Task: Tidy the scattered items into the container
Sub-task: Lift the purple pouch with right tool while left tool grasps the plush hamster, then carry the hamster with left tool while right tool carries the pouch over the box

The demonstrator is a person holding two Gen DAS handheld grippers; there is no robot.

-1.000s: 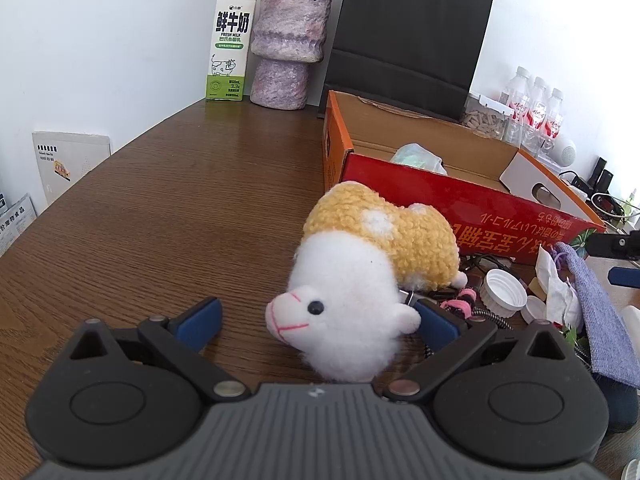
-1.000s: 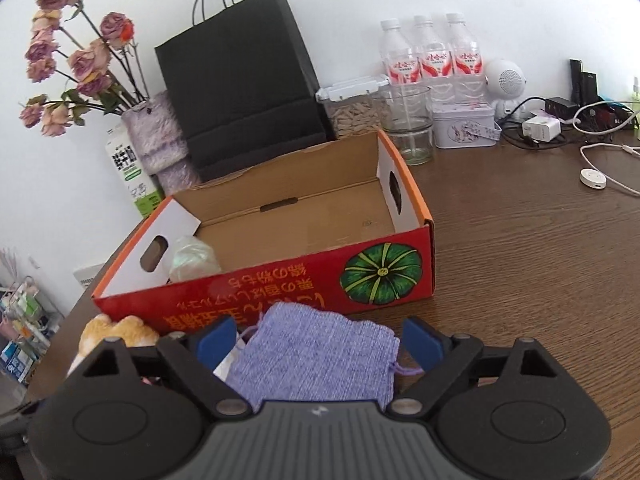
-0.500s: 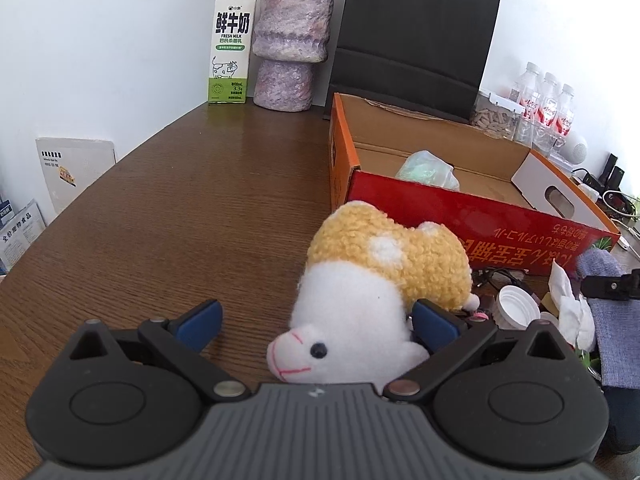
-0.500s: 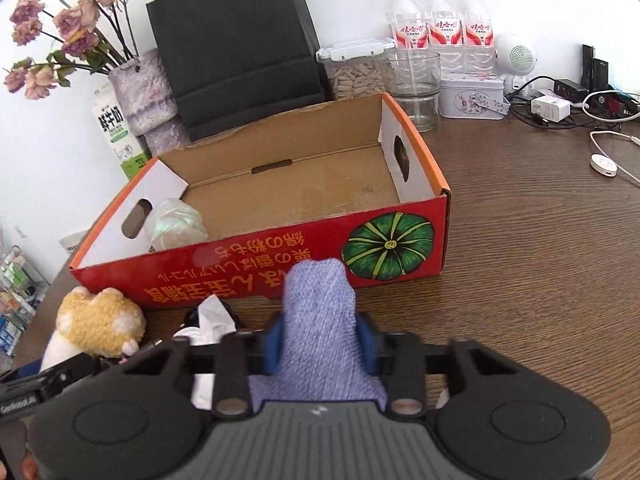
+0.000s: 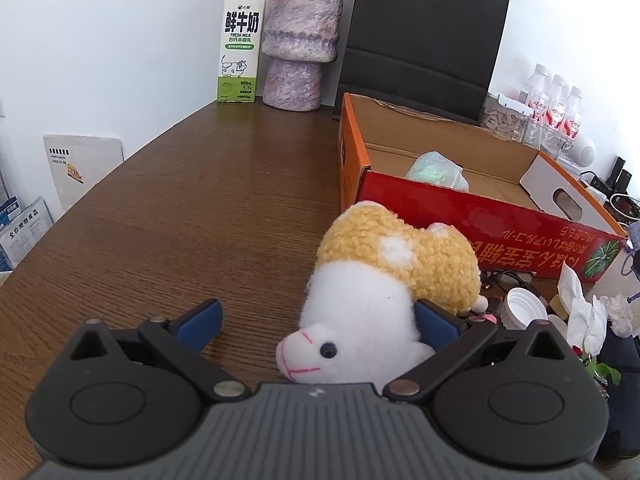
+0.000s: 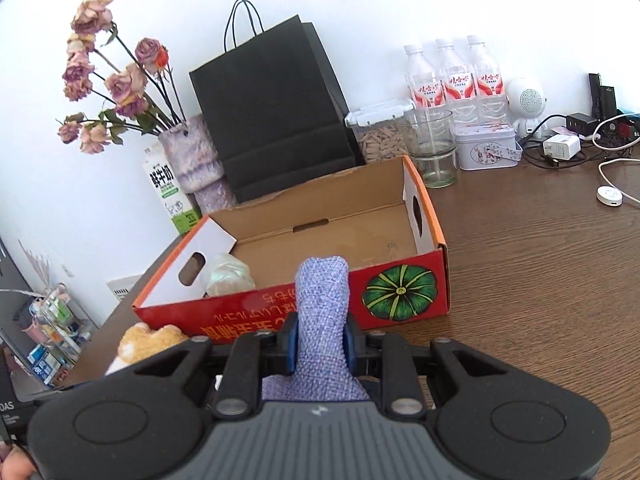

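Purple woven pouch (image 6: pixel 322 312) is pinched upright between the nearly closed jaws of the right gripper (image 6: pixel 320 338), just before the red cardboard box (image 6: pixel 404 296). Left gripper (image 5: pixel 316 320) is held wide open around the plush sheep (image 5: pixel 380 292) on the tabletop (image 5: pixel 200 220).

left tool (image 5: pixel 316 316): black links, blue pads | right tool (image 6: pixel 320 336): same (silver pivot screws)

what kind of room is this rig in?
Probably a home or office desk, not a lab: brown wooden tabletop against a wall, dried roses in a mottled purple vase, white charger with tangled cables.
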